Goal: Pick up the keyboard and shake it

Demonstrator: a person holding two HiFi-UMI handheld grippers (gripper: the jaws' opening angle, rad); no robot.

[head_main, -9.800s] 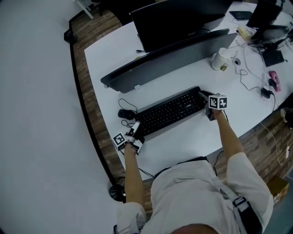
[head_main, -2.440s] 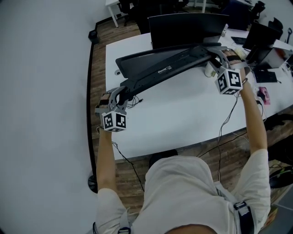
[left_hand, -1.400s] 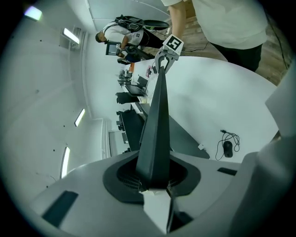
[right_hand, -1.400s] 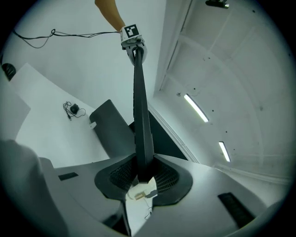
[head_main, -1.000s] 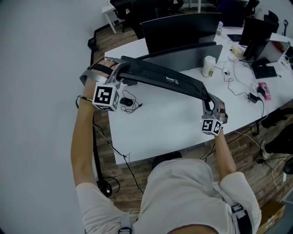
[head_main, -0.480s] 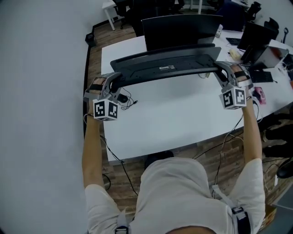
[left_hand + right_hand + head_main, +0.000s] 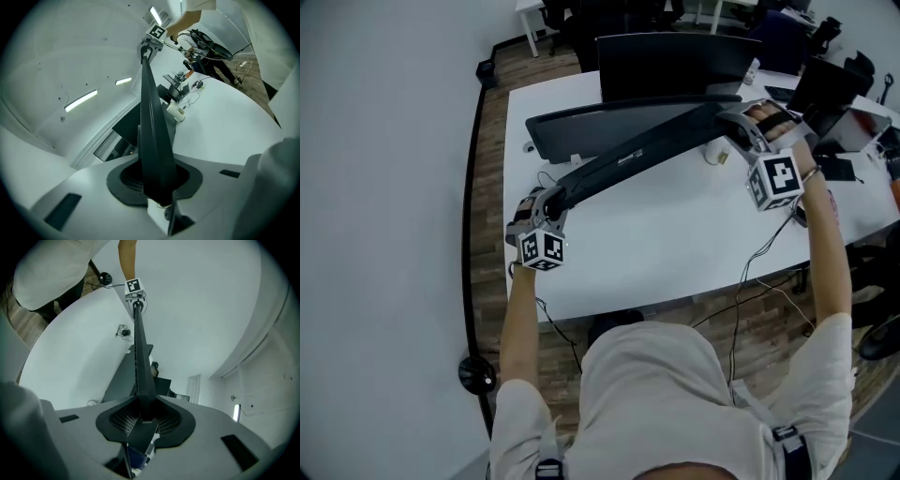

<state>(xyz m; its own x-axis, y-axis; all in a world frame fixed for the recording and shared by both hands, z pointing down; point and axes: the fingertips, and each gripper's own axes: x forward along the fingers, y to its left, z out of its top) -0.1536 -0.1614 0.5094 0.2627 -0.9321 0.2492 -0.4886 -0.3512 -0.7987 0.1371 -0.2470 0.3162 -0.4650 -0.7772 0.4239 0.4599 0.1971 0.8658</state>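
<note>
The black keyboard (image 7: pixel 637 155) hung tilted in the air above the white desk (image 7: pixel 675 248). The left gripper (image 7: pixel 551 199) had its jaws closed on the keyboard's lower end. The right gripper (image 7: pixel 733 119) was clamped on its raised end, near the monitor (image 7: pixel 675 61).

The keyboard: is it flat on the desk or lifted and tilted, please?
Lifted, tilted: the left gripper holds its end of the keyboard lower than the right gripper.

Left gripper (image 7: pixel 549 200) low, right gripper (image 7: pixel 735 121) high; both jaws clamped.
</note>
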